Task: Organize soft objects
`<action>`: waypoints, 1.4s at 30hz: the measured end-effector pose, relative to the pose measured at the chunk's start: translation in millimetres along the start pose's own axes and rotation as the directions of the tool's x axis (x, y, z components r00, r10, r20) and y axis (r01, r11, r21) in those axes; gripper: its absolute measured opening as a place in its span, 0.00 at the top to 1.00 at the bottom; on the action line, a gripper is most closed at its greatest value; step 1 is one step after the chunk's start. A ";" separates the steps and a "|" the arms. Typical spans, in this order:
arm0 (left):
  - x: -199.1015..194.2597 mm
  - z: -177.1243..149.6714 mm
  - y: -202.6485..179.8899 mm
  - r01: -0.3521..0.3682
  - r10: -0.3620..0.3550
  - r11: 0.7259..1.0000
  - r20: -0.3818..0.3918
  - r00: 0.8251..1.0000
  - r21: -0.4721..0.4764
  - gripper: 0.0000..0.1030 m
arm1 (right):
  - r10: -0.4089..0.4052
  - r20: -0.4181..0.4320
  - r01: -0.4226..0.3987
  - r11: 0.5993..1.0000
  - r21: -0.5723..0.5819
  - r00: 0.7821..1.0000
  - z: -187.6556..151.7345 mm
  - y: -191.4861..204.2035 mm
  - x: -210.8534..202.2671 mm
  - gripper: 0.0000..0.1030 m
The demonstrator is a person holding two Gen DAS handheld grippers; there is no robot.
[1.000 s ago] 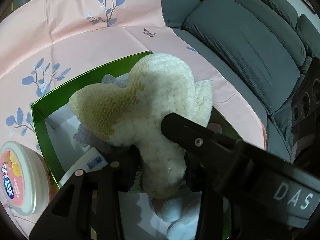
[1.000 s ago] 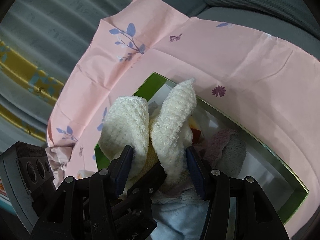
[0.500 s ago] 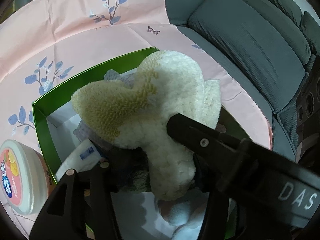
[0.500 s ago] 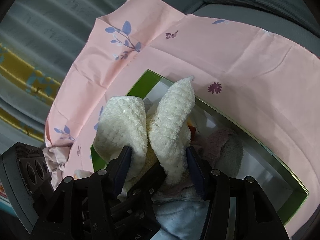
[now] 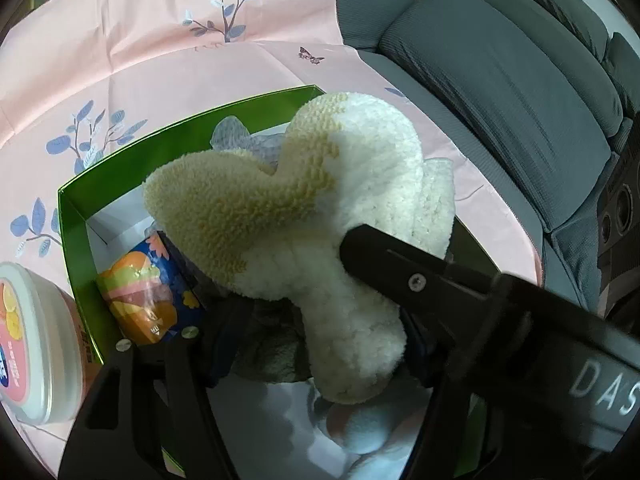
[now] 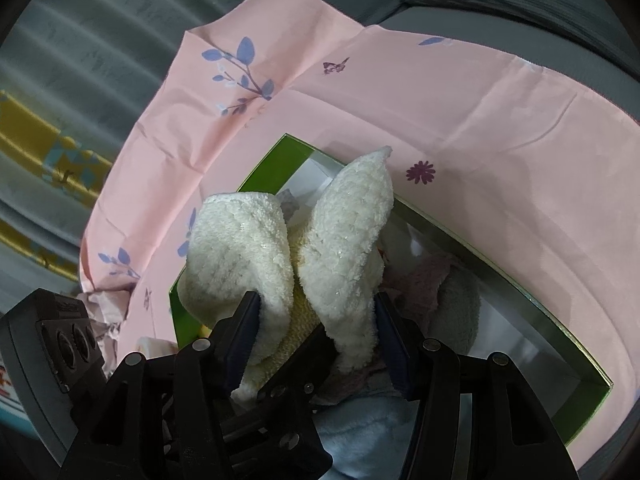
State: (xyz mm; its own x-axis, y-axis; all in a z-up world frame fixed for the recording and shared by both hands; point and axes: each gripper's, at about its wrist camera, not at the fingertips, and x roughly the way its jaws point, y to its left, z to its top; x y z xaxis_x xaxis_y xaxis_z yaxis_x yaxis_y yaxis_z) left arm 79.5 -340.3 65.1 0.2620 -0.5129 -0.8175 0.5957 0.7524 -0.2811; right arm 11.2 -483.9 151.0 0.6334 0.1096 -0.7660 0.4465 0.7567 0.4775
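Note:
A fluffy cream and pale-yellow cloth (image 5: 304, 220) hangs above an open green box (image 5: 76, 248) with a white inside. My left gripper (image 5: 320, 320) is shut on the cloth's lower end. My right gripper (image 6: 316, 316) is shut on the same cloth (image 6: 340, 248), which folds up in two lobes between its fingers. The green box (image 6: 592, 392) lies under both grippers on a pink flowered sheet (image 6: 460, 120). A grey cloth (image 5: 236, 140), a pink cloth (image 6: 424, 284) and a pale blue cloth (image 6: 360, 424) lie in the box.
A colourful orange and blue packet (image 5: 148, 296) lies in the box's left part. A round white tub (image 5: 28, 340) stands left of the box. A grey sofa (image 5: 520, 92) runs behind the sheet. A black camera housing (image 6: 44, 336) sits at lower left in the right wrist view.
Both grippers have lifted and shifted the cream cloth slightly right over the box. The colourful packet at the box's left has come into view beneath it.

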 end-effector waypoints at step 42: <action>-87.7 -7.3 -33.2 -0.050 0.034 0.995 0.173 0.984 0.088 0.10 | 0.081 0.215 -0.056 0.991 -0.119 0.973 -15.2 33.8 -87.8 0.16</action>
State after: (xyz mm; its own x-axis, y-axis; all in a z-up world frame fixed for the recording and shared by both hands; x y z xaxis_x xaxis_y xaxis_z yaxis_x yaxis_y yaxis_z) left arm 31.2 -317.3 142.5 0.4093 -0.5507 -0.7274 0.6464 0.7377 -0.1948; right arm -38.9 -458.2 227.8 0.7884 0.0294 -0.6145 0.3319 0.8207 0.4650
